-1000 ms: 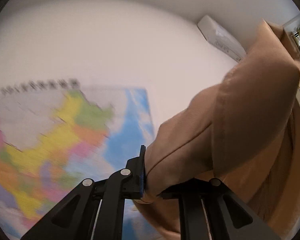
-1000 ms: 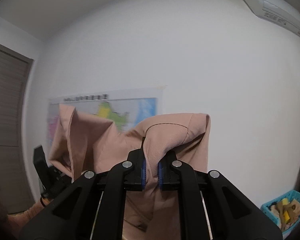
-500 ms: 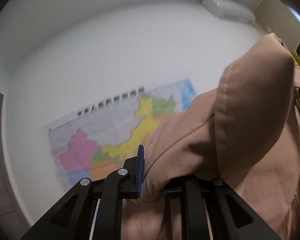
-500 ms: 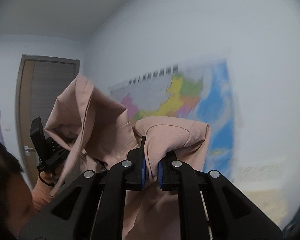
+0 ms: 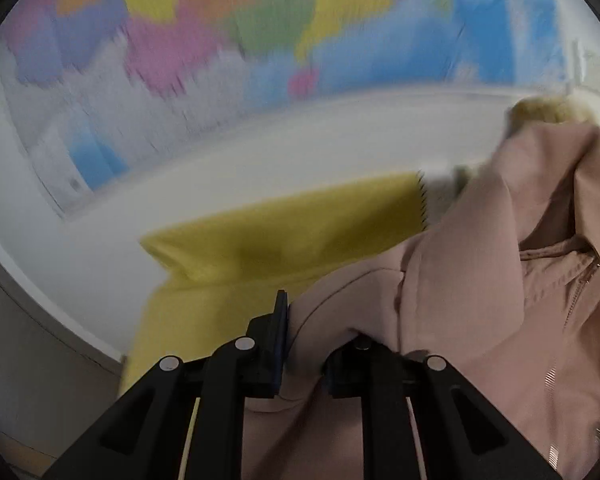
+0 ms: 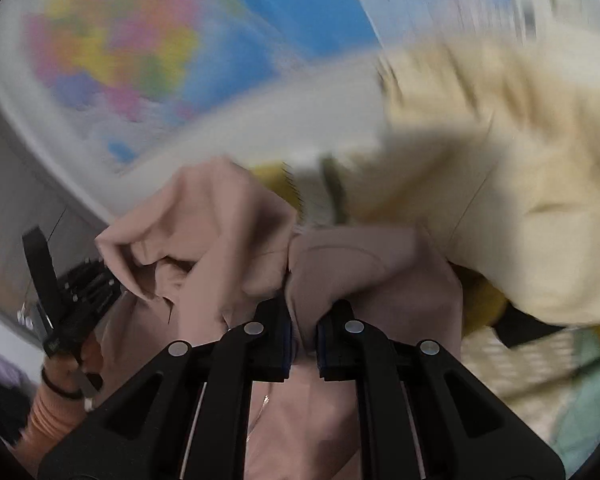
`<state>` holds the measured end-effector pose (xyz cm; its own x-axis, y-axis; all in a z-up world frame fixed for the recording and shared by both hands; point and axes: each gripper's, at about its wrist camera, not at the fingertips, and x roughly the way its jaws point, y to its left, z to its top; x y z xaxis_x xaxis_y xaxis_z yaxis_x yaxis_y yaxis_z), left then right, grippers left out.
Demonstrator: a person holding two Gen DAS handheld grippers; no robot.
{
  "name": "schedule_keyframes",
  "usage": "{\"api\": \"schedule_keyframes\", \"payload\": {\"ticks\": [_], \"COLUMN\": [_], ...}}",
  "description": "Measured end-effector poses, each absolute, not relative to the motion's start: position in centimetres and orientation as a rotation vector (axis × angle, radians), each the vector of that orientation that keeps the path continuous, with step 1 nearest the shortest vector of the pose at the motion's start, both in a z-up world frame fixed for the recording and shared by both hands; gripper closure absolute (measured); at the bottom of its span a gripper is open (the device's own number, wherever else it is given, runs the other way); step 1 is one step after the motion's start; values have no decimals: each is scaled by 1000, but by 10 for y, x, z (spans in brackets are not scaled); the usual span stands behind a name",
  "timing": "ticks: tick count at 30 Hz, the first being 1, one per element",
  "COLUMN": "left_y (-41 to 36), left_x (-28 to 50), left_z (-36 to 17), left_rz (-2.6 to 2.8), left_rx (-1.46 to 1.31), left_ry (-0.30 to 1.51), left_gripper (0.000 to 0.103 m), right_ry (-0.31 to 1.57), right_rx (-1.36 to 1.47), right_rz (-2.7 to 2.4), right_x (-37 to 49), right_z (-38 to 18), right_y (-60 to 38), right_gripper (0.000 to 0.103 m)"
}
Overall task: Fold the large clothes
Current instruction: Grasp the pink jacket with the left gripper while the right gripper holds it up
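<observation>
Blurring map (image 5: 260,32) behind pink jacket (image 5: 480,280)

Motion blur smears the wall map (image 5: 228,40) and the cream garment (image 6: 520,168) beyond reading. The pink jacket (image 5: 480,300) runs off the lower edge, covering what may be the right-hand finger's pad.

Each camera of mine looks forward along its fingers, very close, toward the blurred colourful wall map (image 5: 236,32). Both views share that map and the pink zip-up fabric jacket (image 5: 480,280) (image 6: 228,240).
</observation>
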<state>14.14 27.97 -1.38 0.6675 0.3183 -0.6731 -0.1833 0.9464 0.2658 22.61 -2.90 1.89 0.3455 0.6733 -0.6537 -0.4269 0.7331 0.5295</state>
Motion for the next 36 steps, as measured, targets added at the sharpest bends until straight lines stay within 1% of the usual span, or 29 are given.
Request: {"api": "schedule_keyframes", "payload": {"ticks": [2,5,9,11,12,13,14,15,16,17,18,19,20,21,23,25,26,27,28,29,33,36], "left_y": [290,302,328,338,339,343,335,340,340,343,348,351,355,351,354,352,353,352,349,347,341,339], "left_x": [156,178,201,214,219,223,223,224,225,220,214,210,198,186,163,141,134,123,114,108,79,66], "left_z": [-31,-36,-24,-28,-33,-44,-59,-66,-71,-71,-66,-59,-51,-56,-44,-31,-30,-29,-27,-27,-36,-42], "left_rz": [274,240,215,226,242,273,277,274,275,268,247,228,214,211,178,160,149,131,125,120,117,108], "left_rx": [138,108,48,37,45,61,69,65,52,36,18,14,23,28,46,68,72,79,84,87,102,76], "left_ry": [835,862,847,861,874,900,917,939,949,946,930,912,882,865,821,793,787,782,777,775,771,771], "left_gripper": [90,90,90,88,82,76,71,60,52,48,44,38,32,23,23,21,21,19,18,18,17,17], "right_ry": [1011,999,935,939,972,1007,1022,1023,1011,1001,979,963,936,898,838,792,798,824,843,875,964,991], "right_rx": [298,262,257,236,197,151,107,66,44,41,56,68,76,73,47,15,14,7,7,7,-122,-202], "right_rz": [725,724,727,701,686,673,651,635,632,630,637,650,656,650,631,603,609,607,603,608,625,616], "right_x": [242,249,258,264,269,271,273,272,269,266,260,255,245,232,209,178,168,151,137,124,72,50], "right_z": [7,11,27,23,16,11,7,7,9,13,21,27,35,44,55,62,60,53,43,32,-8,-32], "right_y": [-21,-13,-7,5,16,26,38,44,48,48,44,40,32,22,5,-10,-15,-20,-52,-55,-50,-35], "right_gripper": [94,94,94,93,92,88,82,79,74,68,64,54,39,34,17,11,10,10,7,6,6,6]}}
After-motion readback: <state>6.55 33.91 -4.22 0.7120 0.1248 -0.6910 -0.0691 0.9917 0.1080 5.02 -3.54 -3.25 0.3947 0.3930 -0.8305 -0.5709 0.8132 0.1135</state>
